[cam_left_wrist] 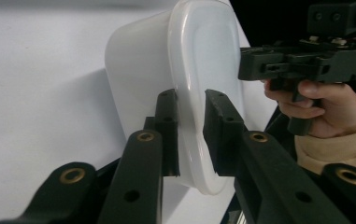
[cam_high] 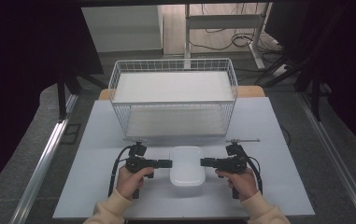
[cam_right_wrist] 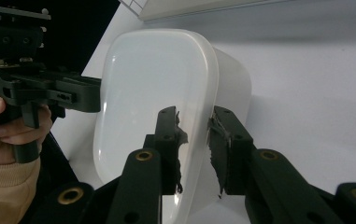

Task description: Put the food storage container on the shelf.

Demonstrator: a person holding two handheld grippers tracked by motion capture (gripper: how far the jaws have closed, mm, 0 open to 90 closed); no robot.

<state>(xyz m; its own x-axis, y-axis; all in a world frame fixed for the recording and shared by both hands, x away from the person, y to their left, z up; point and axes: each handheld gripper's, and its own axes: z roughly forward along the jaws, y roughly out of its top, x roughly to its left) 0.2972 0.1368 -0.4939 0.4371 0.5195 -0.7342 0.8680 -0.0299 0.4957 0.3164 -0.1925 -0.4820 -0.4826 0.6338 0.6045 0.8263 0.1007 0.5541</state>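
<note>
Tongs left (cam_left_wrist: 192,105) and right (cam_right_wrist: 194,123) each pinch the white tub's (cam_high: 187,164) rim, hiding its edge there.

The high view is evenly lit from above, and the white surface (cam_high: 96,154) is bright while both side margins fall into near-black. Shadows there are soft and short; a faint one lies under the tub (cam_high: 187,165). The picture is slightly soft and grainy, with little detail in the dark floor. In the left gripper view, the tub (cam_left_wrist: 138,70) throws a grey shadow across the surface, its lid carries a broad pale sheen, and the near black arms at the bottom are out of focus. In the right gripper view, the lid (cam_right_wrist: 143,93) shows streaks of glare, the top-left corner is black, and a soft shadow lies beside the tub.
</note>
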